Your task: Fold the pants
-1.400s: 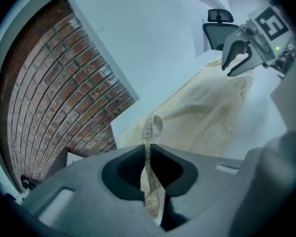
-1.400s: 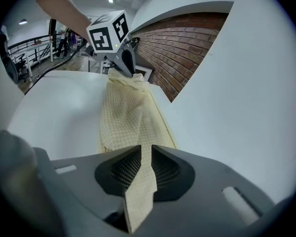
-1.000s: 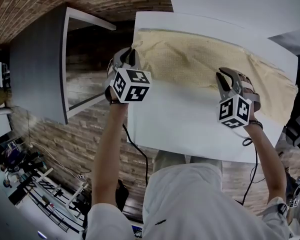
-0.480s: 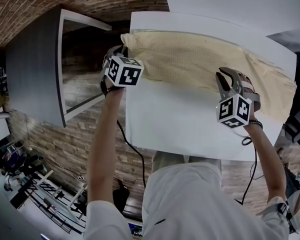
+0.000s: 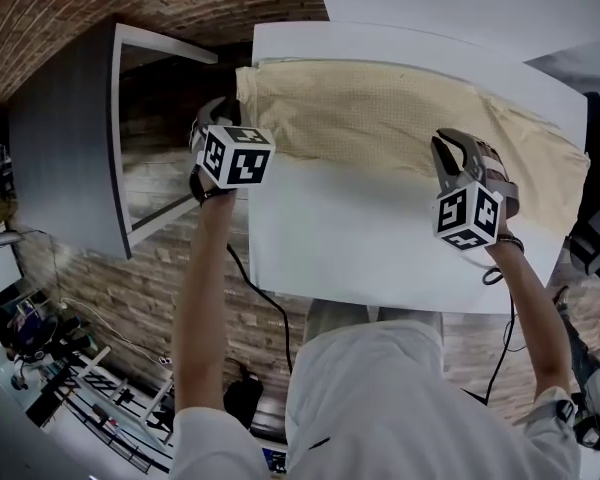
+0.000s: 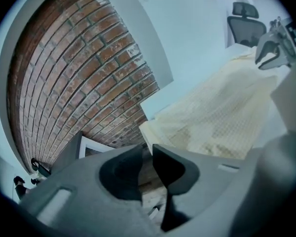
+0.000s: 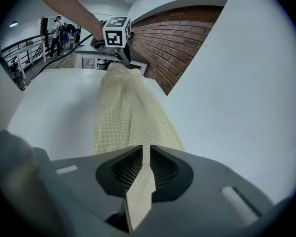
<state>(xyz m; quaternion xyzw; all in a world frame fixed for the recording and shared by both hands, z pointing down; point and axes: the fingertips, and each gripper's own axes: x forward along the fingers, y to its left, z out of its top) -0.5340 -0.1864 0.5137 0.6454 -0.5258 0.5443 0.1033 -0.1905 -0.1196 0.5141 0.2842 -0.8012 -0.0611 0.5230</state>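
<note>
1. Flat pants point(image 5: 380, 118) lie along the far side of the tabletop point(image 5: 360, 253), spanning both grippers.
2. On the right gripper point(image 7: 144, 164) the jaws have just closed further and pinch a fabric edge; cloth runs straight ahead of them.
3. On the left gripper point(image 6: 147, 157) the jaws have just opened to a narrow gap, with nothing between. The pants' end lies just ahead and to their right.
4. Judgement: left jaws should take both layers at that end while the right pinch holds firm, so the fold stays square.

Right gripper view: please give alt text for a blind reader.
The right gripper, whose jaws have just closed further, pinches a strip of the pale checked pants. The pants lie stretched along a white table toward the left gripper, whose jaws have just been opening. A brick wall stands behind.
</note>
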